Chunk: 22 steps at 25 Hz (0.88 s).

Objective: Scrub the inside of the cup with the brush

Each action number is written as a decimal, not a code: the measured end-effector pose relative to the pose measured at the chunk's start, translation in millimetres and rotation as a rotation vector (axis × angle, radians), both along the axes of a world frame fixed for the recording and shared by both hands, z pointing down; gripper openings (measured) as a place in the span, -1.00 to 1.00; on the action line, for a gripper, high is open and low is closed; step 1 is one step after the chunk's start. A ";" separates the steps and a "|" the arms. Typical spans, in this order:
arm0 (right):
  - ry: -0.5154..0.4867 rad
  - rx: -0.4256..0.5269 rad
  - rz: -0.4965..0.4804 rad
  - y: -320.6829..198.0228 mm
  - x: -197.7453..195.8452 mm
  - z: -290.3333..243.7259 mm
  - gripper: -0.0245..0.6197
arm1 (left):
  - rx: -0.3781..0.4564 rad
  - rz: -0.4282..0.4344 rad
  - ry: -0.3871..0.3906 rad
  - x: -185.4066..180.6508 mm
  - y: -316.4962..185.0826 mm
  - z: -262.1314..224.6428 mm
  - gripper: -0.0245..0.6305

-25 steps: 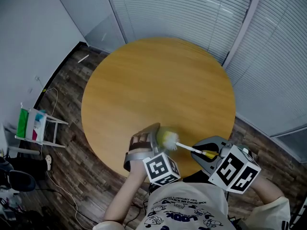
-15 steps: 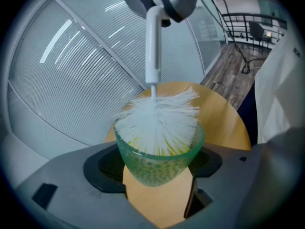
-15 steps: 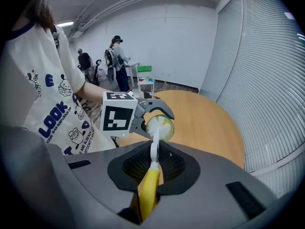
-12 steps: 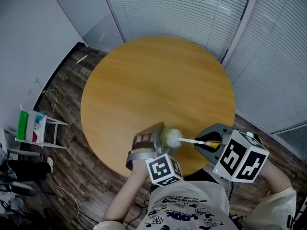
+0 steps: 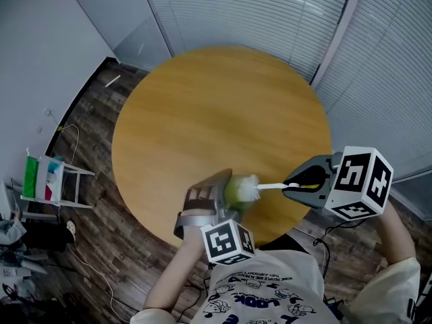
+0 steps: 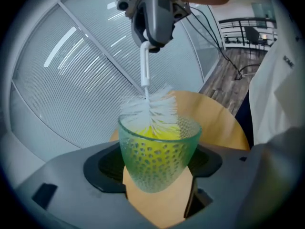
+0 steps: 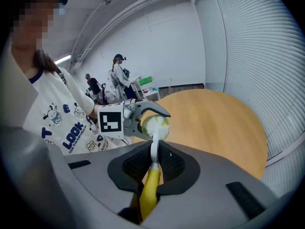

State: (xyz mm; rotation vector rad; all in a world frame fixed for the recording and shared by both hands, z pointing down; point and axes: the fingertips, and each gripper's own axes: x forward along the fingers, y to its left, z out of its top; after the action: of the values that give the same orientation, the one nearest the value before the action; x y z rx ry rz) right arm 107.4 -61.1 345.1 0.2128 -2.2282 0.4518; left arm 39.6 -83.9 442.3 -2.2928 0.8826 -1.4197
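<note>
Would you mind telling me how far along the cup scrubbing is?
Done: the left gripper grips the cup, and the right gripper grips the brush. In hand: the bristles sit at the cup's mouth, partly above the rim. Left: pushing deeper and scrubbing the walls.

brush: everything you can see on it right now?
The brush has a fluffy white bristle head, a thin white plastic-looking shaft and a yellow handle. The right gripper is shut on it about where handle meets shaft. The bristle head sits in the mouth of the green dimpled glass cup, partly inside, with bristles splaying above the rim. The left gripper holds that cup. Yellow shows deeper in the cup; whether it belongs to the brush is unclear.
</note>
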 end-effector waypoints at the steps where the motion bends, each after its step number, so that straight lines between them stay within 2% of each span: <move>1: -0.018 -0.017 0.011 -0.3 0.7 1.0 -0.78 | 0.000 0.001 0.008 -0.6 0.3 -0.8 0.24; 7: -0.116 -0.105 0.079 -8.3 7.7 5.6 -0.78 | -0.020 -0.023 0.072 -2.5 -9.3 -10.1 0.24; 12: -0.210 -0.177 0.144 -7.7 6.8 7.3 -0.78 | -0.012 -0.040 0.090 -9.5 -12.9 -19.2 0.24; 19: -0.332 -0.223 0.233 -3.9 9.7 12.6 -0.78 | -0.012 -0.072 0.113 -10.8 -17.7 -24.6 0.24; 22: -0.368 -0.205 0.253 0.3 5.0 13.8 -0.78 | -0.004 -0.085 0.114 -16.1 -19.1 -26.3 0.24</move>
State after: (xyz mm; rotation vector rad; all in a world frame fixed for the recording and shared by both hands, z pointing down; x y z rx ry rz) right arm 112.5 -60.8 358.9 0.3259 -2.4998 0.9145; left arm 23.5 -103.0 416.0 -2.3856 1.0230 -1.3358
